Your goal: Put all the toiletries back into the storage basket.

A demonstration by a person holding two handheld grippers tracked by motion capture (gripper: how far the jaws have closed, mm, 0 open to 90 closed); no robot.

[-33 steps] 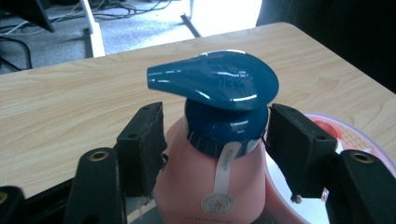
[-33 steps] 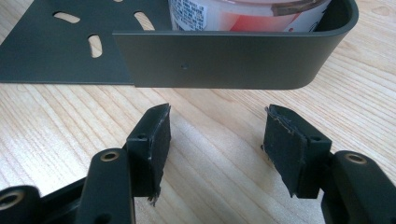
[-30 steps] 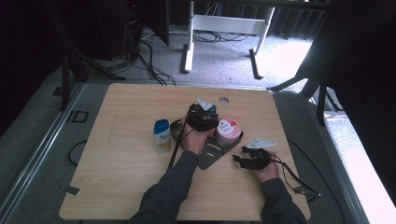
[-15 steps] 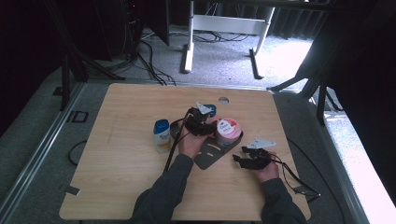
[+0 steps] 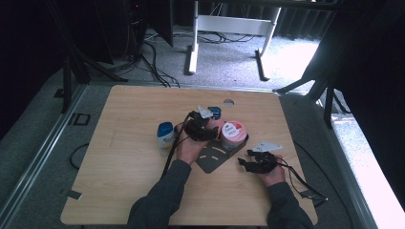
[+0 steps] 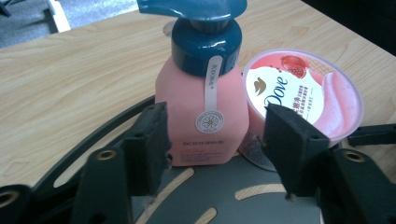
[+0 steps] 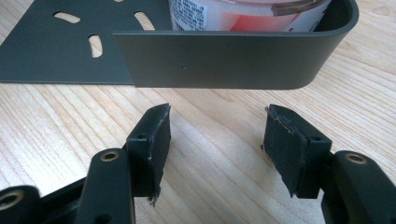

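A pink pump bottle (image 6: pixel 201 107) with a dark blue pump head stands on a dark grey slotted tray (image 6: pixel 261 205). It sits between the jaws of my left gripper (image 6: pixel 217 112), whose jaws have just been closing. The left pad (image 6: pixel 156 140) is at the bottle's side, while the right pad (image 6: pixel 287 140) stands a little off it, in front of a pink Dove tub (image 6: pixel 308 93). In the high view the left gripper (image 5: pixel 209 125) is beside the tub (image 5: pixel 233 133). My right gripper (image 7: pixel 217 112) is open over bare wood, facing the tray's curved wall (image 7: pixel 233 60).
A small white bottle with a blue cap (image 5: pixel 165 136) stands left of the left hand. The wooden table (image 5: pixel 124 119) has a round hole (image 5: pixel 229 102) near its far edge. A cable (image 5: pixel 305 183) trails from the right gripper (image 5: pixel 246 161). Desk legs and cables lie on the floor beyond.
The left gripper has shifted slightly toward the person, beside the tub. The right hand has stayed where it was.
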